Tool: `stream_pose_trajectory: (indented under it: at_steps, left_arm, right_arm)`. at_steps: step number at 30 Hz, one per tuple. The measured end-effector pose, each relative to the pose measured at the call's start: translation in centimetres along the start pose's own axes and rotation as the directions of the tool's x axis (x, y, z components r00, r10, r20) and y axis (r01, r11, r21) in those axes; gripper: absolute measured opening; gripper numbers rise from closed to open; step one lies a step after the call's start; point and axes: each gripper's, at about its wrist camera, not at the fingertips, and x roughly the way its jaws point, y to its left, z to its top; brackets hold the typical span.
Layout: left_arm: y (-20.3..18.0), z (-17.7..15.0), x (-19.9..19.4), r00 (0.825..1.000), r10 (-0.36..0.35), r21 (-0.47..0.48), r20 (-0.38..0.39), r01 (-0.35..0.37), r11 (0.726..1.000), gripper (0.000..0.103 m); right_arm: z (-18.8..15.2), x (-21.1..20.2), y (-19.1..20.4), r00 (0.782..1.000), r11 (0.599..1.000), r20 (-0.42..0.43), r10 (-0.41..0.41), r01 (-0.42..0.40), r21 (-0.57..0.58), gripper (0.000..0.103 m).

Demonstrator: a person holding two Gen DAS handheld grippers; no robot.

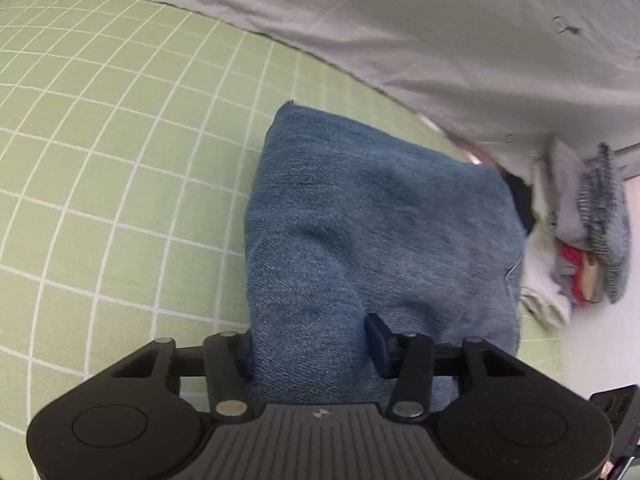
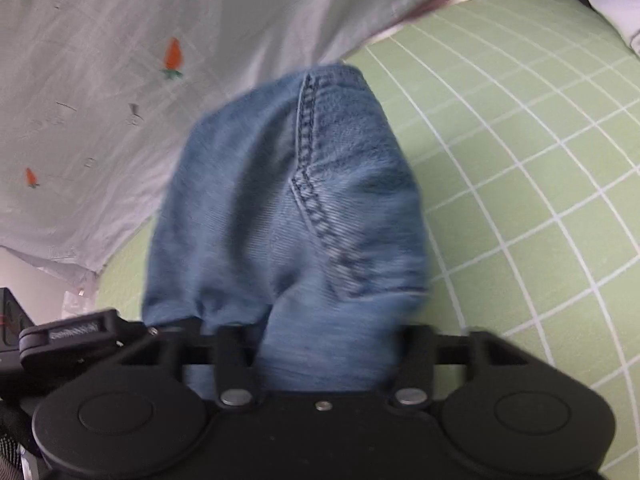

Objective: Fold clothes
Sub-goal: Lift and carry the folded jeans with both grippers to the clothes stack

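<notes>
A pair of blue denim jeans (image 1: 372, 216) lies bunched over the green checked bed sheet (image 1: 112, 184). My left gripper (image 1: 316, 344) is shut on a thick fold of the denim; one blue fingertip (image 1: 378, 340) shows at the fabric's right side, the other is buried. In the right wrist view the jeans (image 2: 280, 208), with a stitched seam down the middle, hang from my right gripper (image 2: 324, 344), which is shut on the cloth. Its fingertips are hidden by the denim. The view is motion-blurred.
A pale grey-white quilt (image 1: 440, 40) lies along the back of the bed; it shows small orange carrot prints in the right wrist view (image 2: 120, 92). A pile of mixed clothes (image 1: 584, 232) sits at the right. The green sheet (image 2: 520, 184) spreads to the right.
</notes>
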Motion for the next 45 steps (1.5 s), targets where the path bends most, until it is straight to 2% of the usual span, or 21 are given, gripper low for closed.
stream_pose_trajectory:
  at_steps: [6, 11, 16, 19, 21, 25, 27, 28, 31, 33, 35, 36, 38, 39, 40, 41, 42, 43, 45]
  left_arm:
    - [-2.0, -2.4, -3.2, 0.996, -0.09, 0.075, 0.009, 0.089, 0.993, 0.045]
    - [-6.2, -4.4, -4.4, 0.975, -0.216, 0.207, -0.057, 0.223, 0.953, 0.045]
    - [-12.6, -6.1, -4.2, 0.933, -0.322, 0.325, -0.162, 0.359, 0.875, 0.044]
    - [-17.5, -7.5, -3.8, 0.914, -0.362, 0.393, -0.182, 0.405, 0.825, 0.044]
    - [-20.8, -8.1, -3.2, 0.905, -0.393, 0.41, -0.16, 0.423, 0.808, 0.044]
    - [-27.4, -8.9, -1.9, 0.883, -0.457, 0.435, -0.109, 0.455, 0.777, 0.044]
    - [-31.2, -8.4, -1.3, 0.863, -0.502, 0.438, -0.05, 0.471, 0.766, 0.043]
    - [-33.1, -8.1, -1.1, 0.851, -0.525, 0.44, -0.016, 0.477, 0.761, 0.043]
    - [-39.4, -6.6, -0.9, 0.793, -0.602, 0.482, 0.094, 0.492, 0.724, 0.043]
    - [-43.5, -4.4, -0.4, 0.761, -0.631, 0.512, 0.152, 0.485, 0.709, 0.043]
    - [-47.2, -1.1, 0.8, 0.741, -0.641, 0.515, 0.201, 0.477, 0.712, 0.043]
    - [-48.9, 0.5, 1.8, 0.742, -0.632, 0.523, 0.223, 0.455, 0.72, 0.044]
    - [-51.6, 3.3, 4.7, 0.791, -0.548, 0.521, 0.272, 0.358, 0.775, 0.05]
    - [-53.0, 4.7, 6.1, 0.811, -0.504, 0.517, 0.296, 0.308, 0.799, 0.062]
    - [-53.5, 5.4, 7.9, 0.839, -0.43, 0.512, 0.332, 0.223, 0.83, 0.077]
    - [-54.0, 6.2, 9.7, 0.86, -0.353, 0.503, 0.368, 0.135, 0.854, 0.081]
    - [-54.5, 7.0, 11.5, 0.873, -0.274, 0.491, 0.403, 0.047, 0.87, 0.081]
    - [-54.2, 7.5, 13.3, 0.888, -0.239, 0.49, 0.393, 0.018, 0.872, 0.081]
    - [-53.7, 8.4, 16.4, 0.913, -0.178, 0.482, 0.368, -0.024, 0.876, 0.081]
  right_arm:
    - [-3.3, -5.1, 0.6, 0.997, 0.994, 0.073, -0.002, -0.006, 0.108, 0.032]
    - [-5.9, -11.5, 0.1, 0.98, 0.976, 0.189, -0.068, 0.026, 0.216, 0.032]
    - [-8.0, -18.1, -0.5, 0.928, 0.944, 0.317, -0.196, 0.09, 0.318, 0.032]
    - [-8.2, -22.0, -2.0, 0.889, 0.924, 0.383, -0.252, 0.102, 0.37, 0.032]
    - [-7.6, -24.3, -3.2, 0.864, 0.917, 0.422, -0.276, 0.105, 0.386, 0.032]
    - [-3.8, -28.2, -6.1, 0.815, 0.927, 0.497, -0.3, 0.126, 0.354, 0.032]
    - [-0.5, -30.1, -7.6, 0.791, 0.944, 0.542, -0.284, 0.13, 0.304, 0.032]
    - [1.5, -31.1, -8.3, 0.776, 0.954, 0.57, -0.268, 0.13, 0.272, 0.032]
    - [7.9, -34.0, -10.4, 0.732, 0.978, 0.649, -0.206, 0.122, 0.172, 0.032]
    - [13.0, -35.7, -11.8, 0.704, 0.99, 0.697, -0.139, 0.092, 0.104, 0.032]
    - [18.6, -36.8, -13.1, 0.681, 0.997, 0.728, -0.079, 0.063, 0.049, 0.032]
    - [21.5, -37.0, -13.7, 0.671, 0.998, 0.74, -0.054, 0.056, 0.022, 0.032]
    - [27.4, -36.6, -14.7, 0.664, 0.997, 0.747, -0.035, 0.076, -0.02, 0.032]
    - [30.1, -35.6, -15.4, 0.668, 0.995, 0.743, -0.045, 0.098, -0.028, 0.035]
    - [32.8, -34.4, -16.2, 0.675, 0.992, 0.736, -0.06, 0.123, -0.032, 0.039]
    - [35.2, -32.9, -17.1, 0.687, 0.983, 0.72, -0.099, 0.178, -0.034, 0.052]
    - [36.5, -31.0, -17.6, 0.682, 0.961, 0.712, -0.169, 0.274, -0.033, 0.066]
    - [37.4, -29.0, -18.1, 0.66, 0.925, 0.709, -0.247, 0.379, -0.032, 0.07]
    - [39.1, -25.1, -19.0, 0.593, 0.817, 0.704, -0.391, 0.575, -0.03, 0.07]
